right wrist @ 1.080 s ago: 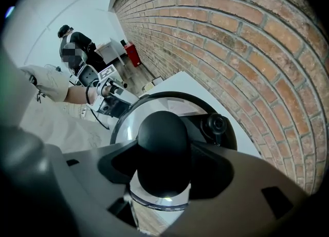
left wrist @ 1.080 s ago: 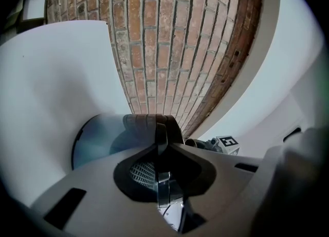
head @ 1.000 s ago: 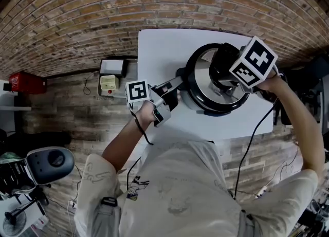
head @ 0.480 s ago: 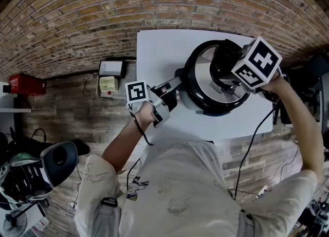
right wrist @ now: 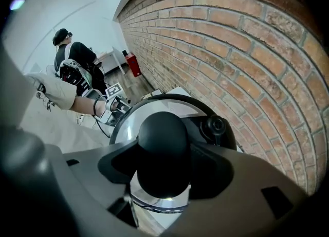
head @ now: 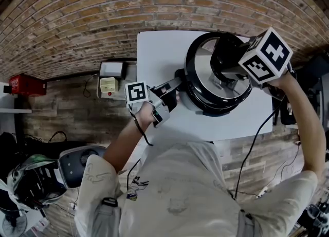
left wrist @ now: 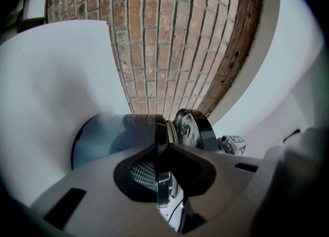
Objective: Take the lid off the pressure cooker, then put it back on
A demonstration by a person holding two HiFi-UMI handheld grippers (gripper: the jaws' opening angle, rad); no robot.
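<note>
Right gripper, jaws wide on the knob, holds the lid just clear of the pressure cooker; left gripper pinches its side handle. Refitting remains.

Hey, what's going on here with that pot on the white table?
A person is working on a pressure cooker with two handheld grippers. The left gripper is clamped on the cooker's side handle, steadying it on the white table. The right gripper, pointing down, grips the black knob of the lid, which is held raised and slightly tilted above the cooker, not yet put back.
</note>
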